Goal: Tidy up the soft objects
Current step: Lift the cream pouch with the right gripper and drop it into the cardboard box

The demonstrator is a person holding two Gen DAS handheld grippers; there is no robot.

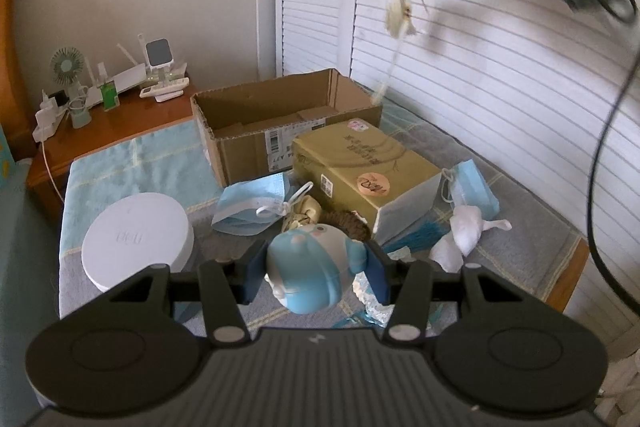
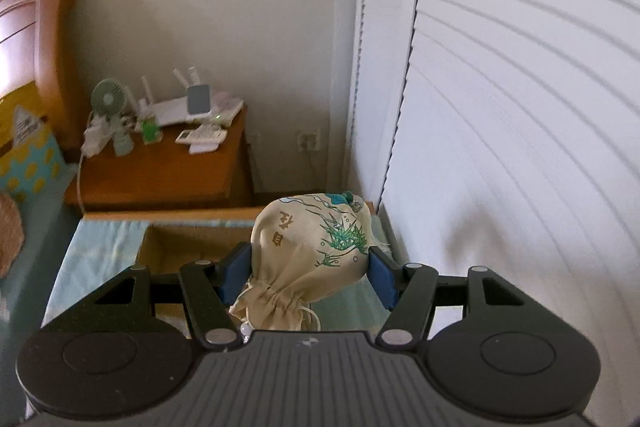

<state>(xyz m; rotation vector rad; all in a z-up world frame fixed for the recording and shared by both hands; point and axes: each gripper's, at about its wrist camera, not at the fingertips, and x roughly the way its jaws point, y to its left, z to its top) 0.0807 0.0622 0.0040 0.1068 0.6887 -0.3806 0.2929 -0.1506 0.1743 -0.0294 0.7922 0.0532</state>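
Worked over a cloth-covered counter (image 1: 120,163), with the open cardboard box (image 1: 248,143) at its far side judged the likely home for the soft things, and showing only folded bottom flaps inside. Crowded on its near side by a gold carton (image 1: 360,163) lying against the front wall, and flanked at near left by a round white container (image 1: 136,235); both best treated as obstacles, not cargo. Carried high above the far right of the box in the right hand-held gripper (image 2: 309,277): a cream drawstring pouch (image 2: 308,247), pinched across its belly between the blue pads, with neck and cords hanging loose. Judged wise to bring that pouch down close over the box mouth before letting go, to avoid snagging a dangling cord on the rim or overshooting toward the louvred doors (image 1: 480,87) on the right. Clamped in the left hand-held gripper (image 1: 317,273), at the near middle of the counter: a blue-and-white plush toy (image 1: 308,267), squeezed at its sides; hard to tell whether lifted clear of the cloth. Better held low and near until after the pouch's release, then raised over the gold carton rather than dragged past it. Lying on the cloth, untouched: a blue face mask (image 1: 252,203) left of the carton, a second mask (image 1: 472,187) to its right, and crumpled white tissue (image 1: 464,231) just near of that.
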